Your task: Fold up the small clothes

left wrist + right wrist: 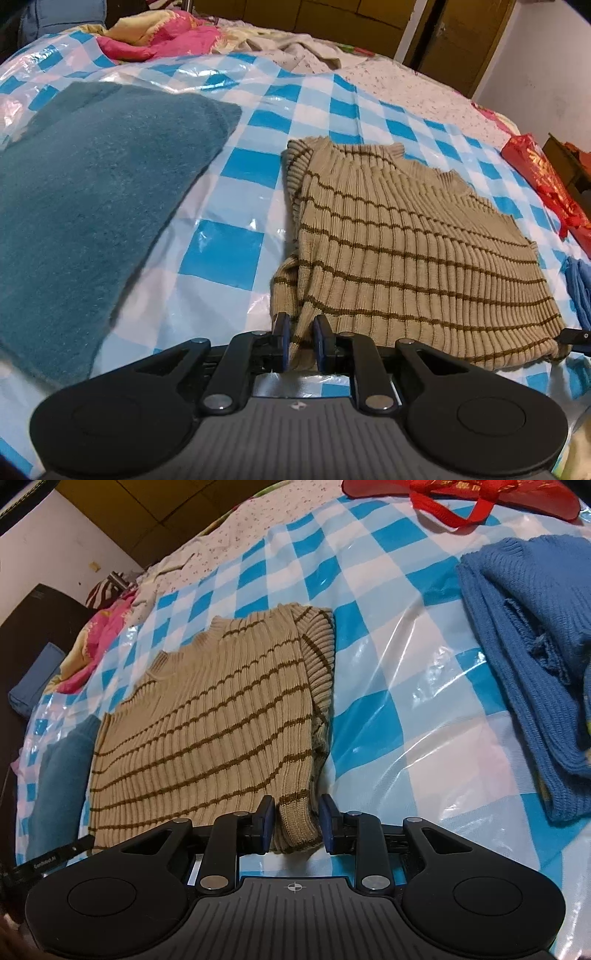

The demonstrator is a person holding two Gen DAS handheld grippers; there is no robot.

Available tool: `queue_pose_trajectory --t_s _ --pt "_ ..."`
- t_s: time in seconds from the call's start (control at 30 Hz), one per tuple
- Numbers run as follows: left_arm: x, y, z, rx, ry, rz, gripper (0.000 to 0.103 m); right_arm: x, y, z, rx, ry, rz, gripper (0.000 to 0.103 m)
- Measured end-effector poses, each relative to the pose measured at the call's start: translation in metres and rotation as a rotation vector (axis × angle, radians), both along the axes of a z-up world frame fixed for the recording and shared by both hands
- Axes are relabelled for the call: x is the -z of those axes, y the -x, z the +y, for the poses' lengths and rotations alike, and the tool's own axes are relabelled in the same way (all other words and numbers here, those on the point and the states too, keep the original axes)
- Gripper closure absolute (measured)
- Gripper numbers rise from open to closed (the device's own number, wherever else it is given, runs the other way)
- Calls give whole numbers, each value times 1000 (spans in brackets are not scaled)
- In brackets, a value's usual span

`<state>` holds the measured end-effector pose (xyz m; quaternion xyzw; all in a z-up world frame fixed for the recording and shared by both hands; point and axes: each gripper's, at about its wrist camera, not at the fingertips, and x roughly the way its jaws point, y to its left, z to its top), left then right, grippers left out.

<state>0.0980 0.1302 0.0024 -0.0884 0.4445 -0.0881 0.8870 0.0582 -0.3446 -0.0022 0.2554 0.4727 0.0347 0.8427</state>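
Pinching the striped sweater (406,236) hem, the left claw (300,332) grips; right claw (297,812) (slightly open) straddles its corner.

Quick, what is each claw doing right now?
Left claw: closed on the striped sweater hem.
Right claw: open, sweater corner between its pads.

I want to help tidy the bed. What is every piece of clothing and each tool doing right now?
Striped sweater: lying flat, sleeves folded in, bottom hem nearest the tools.
Teal garment: folded flat, beside the sweater.
Blue knit sweater: rumpled heap, not folded.
Left tool: at a bottom corner of the sweater, hem between its pads.
Right tool: at the other bottom corner, hem between its pads with gaps.
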Motion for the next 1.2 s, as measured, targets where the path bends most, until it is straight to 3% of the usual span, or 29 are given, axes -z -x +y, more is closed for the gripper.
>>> queue_pose_trajectory --t_s 0.23,0.4,0.57,0.67,0.93,1.2 --pt "0 4 -6 21 -31 -17 74 1 4 -2 12 4 13 75" --pt "-10 10 -2 4 17 -50 74 -4 8 -4 27 -13 -7 73" --pt "-28 15 -13 29 18 -115 74 -8 0 -12 57 -40 -34 68" --pt "-34 12 -26 70 40 -129 74 -3 -6 -16 74 -74 -46 59" --pt "-35 6 -84 218 115 -128 74 11 -39 -40 181 -199 -97 56" --pt "-23 24 -161 447 115 -103 74 15 -79 -53 182 -189 -117 51"
